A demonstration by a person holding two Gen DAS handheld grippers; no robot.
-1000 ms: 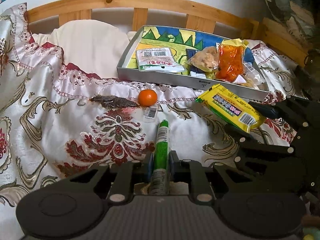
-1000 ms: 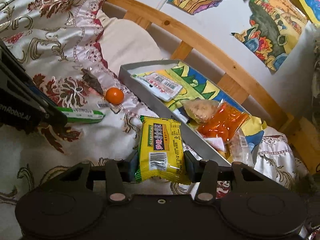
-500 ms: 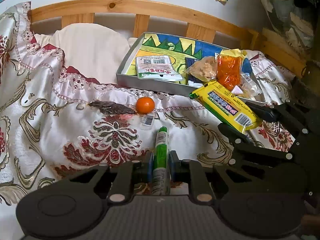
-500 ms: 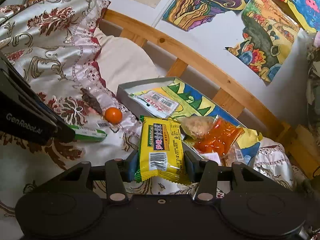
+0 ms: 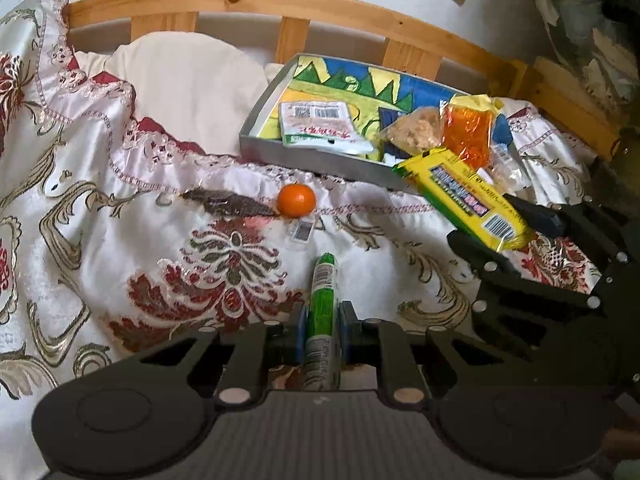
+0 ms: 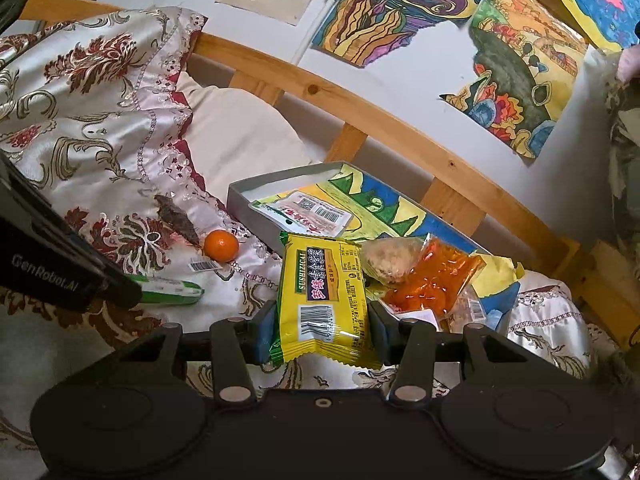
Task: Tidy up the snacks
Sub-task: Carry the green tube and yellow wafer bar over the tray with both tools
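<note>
The shallow grey cardboard tray (image 6: 240,200) has bare painted floor at its far end; crinkly snack packets (image 6: 432,276) crowd its near corner.

Glossy satin bedspread (image 5: 120,208); behind it, a smooth wooden bed rail (image 5: 280,4); on it, a crinkly glossy plastic yellow packet (image 6: 324,292).
</note>
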